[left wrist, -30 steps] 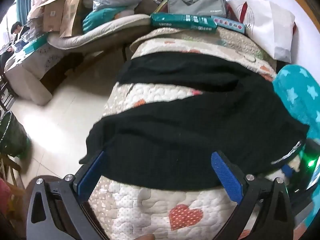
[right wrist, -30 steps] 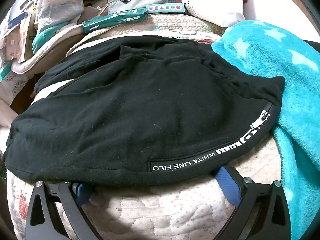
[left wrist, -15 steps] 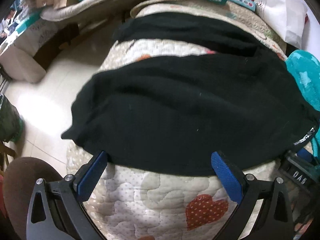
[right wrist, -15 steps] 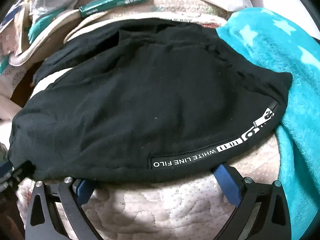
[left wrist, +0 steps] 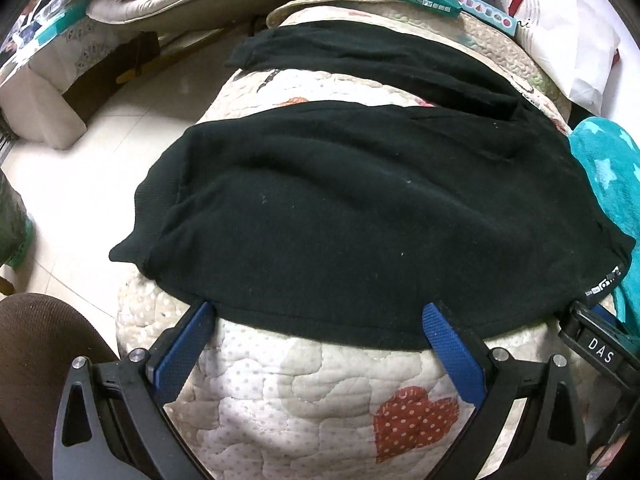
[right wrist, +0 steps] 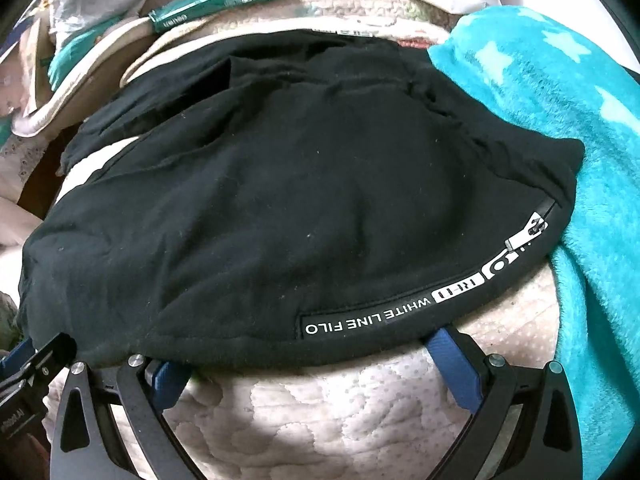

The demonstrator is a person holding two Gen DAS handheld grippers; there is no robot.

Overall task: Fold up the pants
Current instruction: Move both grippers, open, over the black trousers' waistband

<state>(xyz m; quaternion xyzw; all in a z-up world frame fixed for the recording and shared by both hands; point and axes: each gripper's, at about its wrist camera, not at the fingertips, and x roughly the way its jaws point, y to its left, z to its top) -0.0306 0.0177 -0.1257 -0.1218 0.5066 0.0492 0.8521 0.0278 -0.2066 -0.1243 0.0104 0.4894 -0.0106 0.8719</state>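
Both grippers nearer hem of black knit pants (left wrist: 360, 208); fingers wide apart, empty.

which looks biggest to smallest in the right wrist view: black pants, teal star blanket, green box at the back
1. Black pants, filling most of the frame.
2. Teal star blanket, along the right side.
3. Green box, a thin strip at the back.
The box lies farthest from the camera, so its real size against the others is unsure.

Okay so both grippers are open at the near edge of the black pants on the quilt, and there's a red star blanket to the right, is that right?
Not quite: the star blanket is teal, not red, as the right wrist view shows. The rest holds: both the left gripper and the right gripper are open at the near edge of the black pants on the quilt.
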